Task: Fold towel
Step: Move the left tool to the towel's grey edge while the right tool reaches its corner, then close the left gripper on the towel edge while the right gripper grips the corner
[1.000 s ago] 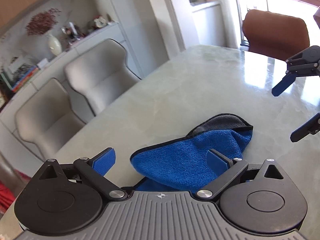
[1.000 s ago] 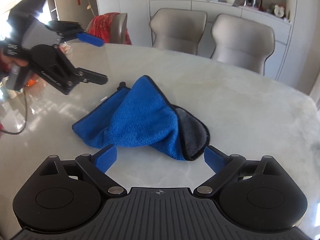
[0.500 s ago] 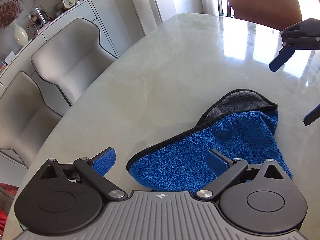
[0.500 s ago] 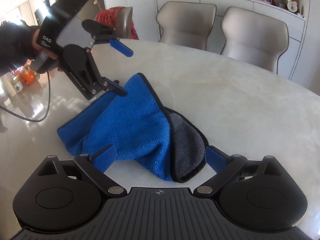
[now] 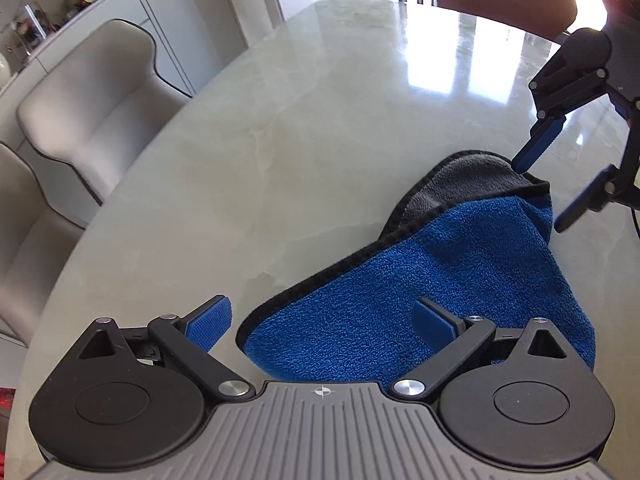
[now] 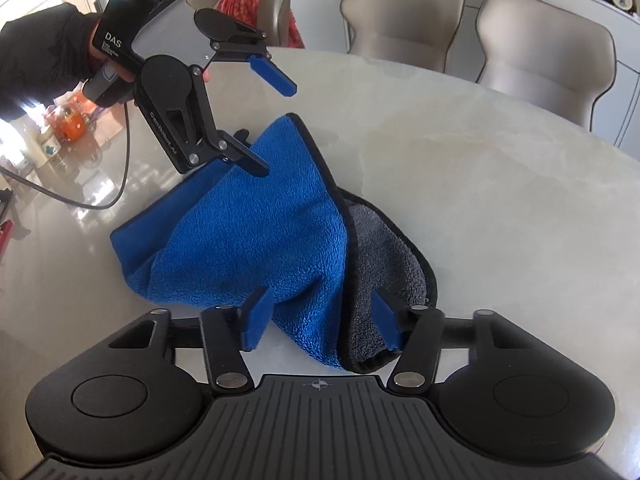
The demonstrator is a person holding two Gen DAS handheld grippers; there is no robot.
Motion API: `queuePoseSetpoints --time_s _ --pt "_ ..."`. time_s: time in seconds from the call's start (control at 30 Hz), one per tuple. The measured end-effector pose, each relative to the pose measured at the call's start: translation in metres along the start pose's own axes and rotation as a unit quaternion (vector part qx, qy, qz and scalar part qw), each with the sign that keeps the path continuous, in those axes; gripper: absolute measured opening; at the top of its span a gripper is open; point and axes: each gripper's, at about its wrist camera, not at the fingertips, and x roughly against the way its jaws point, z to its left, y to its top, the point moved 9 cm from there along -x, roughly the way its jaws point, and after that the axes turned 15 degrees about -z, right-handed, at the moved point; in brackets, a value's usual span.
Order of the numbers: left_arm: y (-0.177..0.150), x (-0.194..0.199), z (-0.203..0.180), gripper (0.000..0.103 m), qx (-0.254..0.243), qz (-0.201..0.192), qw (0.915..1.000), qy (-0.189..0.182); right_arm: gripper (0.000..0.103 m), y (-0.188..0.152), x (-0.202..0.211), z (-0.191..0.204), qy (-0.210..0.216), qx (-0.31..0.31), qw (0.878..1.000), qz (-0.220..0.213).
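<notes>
Right wrist view: right gripper (image 6: 320, 322) is closing around the crumpled blue-and-grey terry towel's (image 6: 256, 236) near corner, not yet pinching; left gripper (image 6: 276, 128) hovers spread wide, empty, over the far end.

**Towel between our two grippers**

We see the towel (image 6: 248, 232) lying crumpled on the surface (image 6: 500, 200). Our right gripper (image 6: 320, 320) straddles its near corner; our left gripper (image 6: 272, 128) hangs over its far edge. Two chairs (image 6: 544, 48) stand behind the surface.
</notes>
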Motion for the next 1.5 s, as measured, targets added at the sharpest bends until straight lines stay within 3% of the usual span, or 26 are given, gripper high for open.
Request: queuePoseSetpoints --time_s 0.47,0.57,0.63,0.83,0.97,1.1,1.2,1.27,1.5 --pt "-0.005 -0.014 0.012 0.097 0.017 0.043 0.9974 -0.054 0.048 -0.008 -0.010 -0.007 0.015 0.009 0.999 0.027" --pt "-0.005 -0.011 0.013 0.089 0.025 0.047 0.9961 -0.070 0.051 -0.007 -0.010 -0.006 0.018 0.015 1.000 0.021" --pt "-0.004 -0.006 0.013 0.076 0.026 0.045 0.9954 -0.081 0.061 -0.006 -0.010 -0.010 0.001 0.021 1.000 0.015" --pt "-0.007 0.012 0.006 0.050 0.016 0.059 0.9926 -0.105 0.063 -0.006 -0.010 -0.011 0.017 -0.001 1.000 0.024" --pt "-0.010 0.024 0.000 0.049 0.011 0.062 0.9913 -0.115 0.066 -0.009 -0.009 -0.005 0.021 0.025 0.999 0.034" --pt "-0.014 0.019 -0.002 0.044 0.014 0.070 0.9921 -0.104 0.066 -0.009 -0.010 -0.004 0.025 0.016 0.999 0.040" --pt "-0.011 0.023 0.004 0.034 0.011 0.067 0.9936 -0.091 0.066 -0.009 -0.010 -0.005 0.013 0.026 0.999 0.040" --pt "-0.011 0.026 0.006 0.023 -0.010 0.070 0.9939 -0.084 0.066 -0.007 -0.008 -0.006 0.005 0.031 0.999 0.033" --pt "-0.012 0.029 0.003 0.007 -0.064 0.062 0.9939 -0.064 0.068 -0.002 0.000 -0.016 -0.016 0.021 1.000 0.003"
